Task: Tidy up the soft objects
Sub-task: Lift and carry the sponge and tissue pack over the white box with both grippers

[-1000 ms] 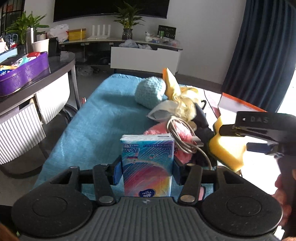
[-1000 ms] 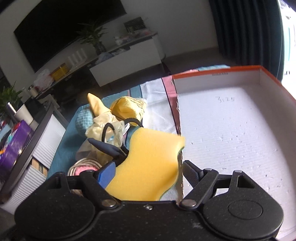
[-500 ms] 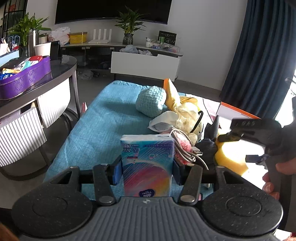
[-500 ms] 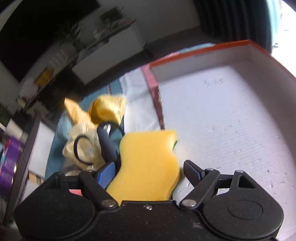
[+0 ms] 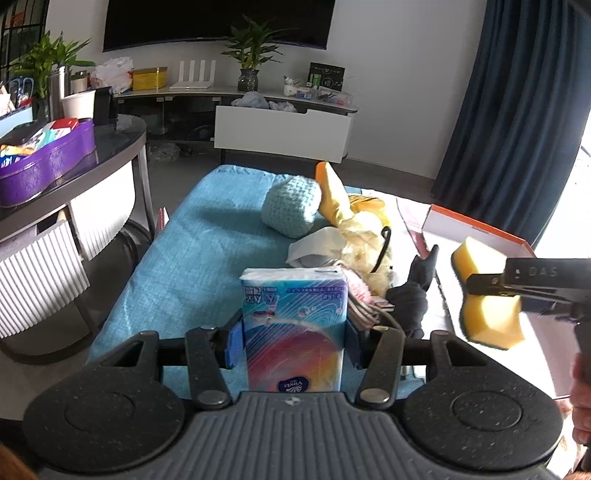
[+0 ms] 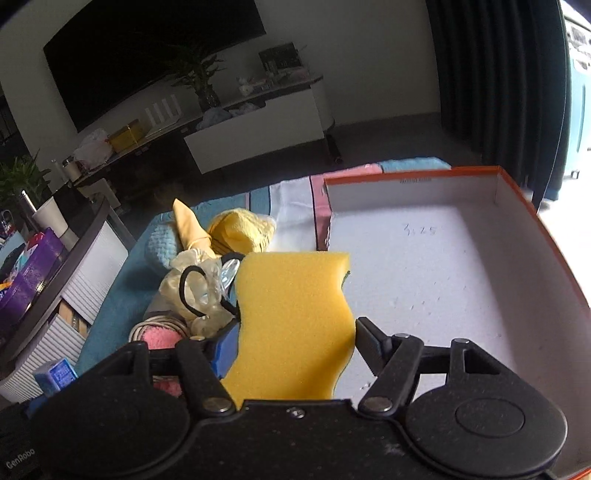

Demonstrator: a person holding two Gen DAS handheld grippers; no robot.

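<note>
A heap of soft things [image 5: 354, 236] crowds the middle of the left wrist view: a knitted teal ball [image 5: 291, 210], a yellow cloth [image 5: 334, 195], a pale crumpled bag [image 6: 195, 284], a black sock [image 5: 410, 295] and a coiled cable [image 6: 155, 326] over a pink fluffy piece [image 6: 162, 338]. It lies between the two grippers, just left of the box [image 6: 517, 236].

The left gripper [image 5: 293, 332] is clamped on an upright tissue pack [image 5: 293, 325], both pads pressed to its sides. The right gripper [image 6: 293, 343] has just been narrowing its jaws around the yellow sponge [image 6: 291, 325]; its left pad touches the sponge, while the right pad looks a hair clear of it, so a firm grip cannot be told.

Only the right wrist view shows the box's white floor, with faint handwriting. Only the left wrist view shows the sponge hanging in the air at the box's near edge.

Everything rests on a blue cloth-covered surface [image 5: 177, 258]. A dark screen [image 5: 218, 22], potted plant [image 5: 251, 55], low white cabinet [image 5: 280, 129] and dark curtain [image 5: 517, 110] fill the upper frame; a purple tray [image 5: 44, 162] sits upper left.
</note>
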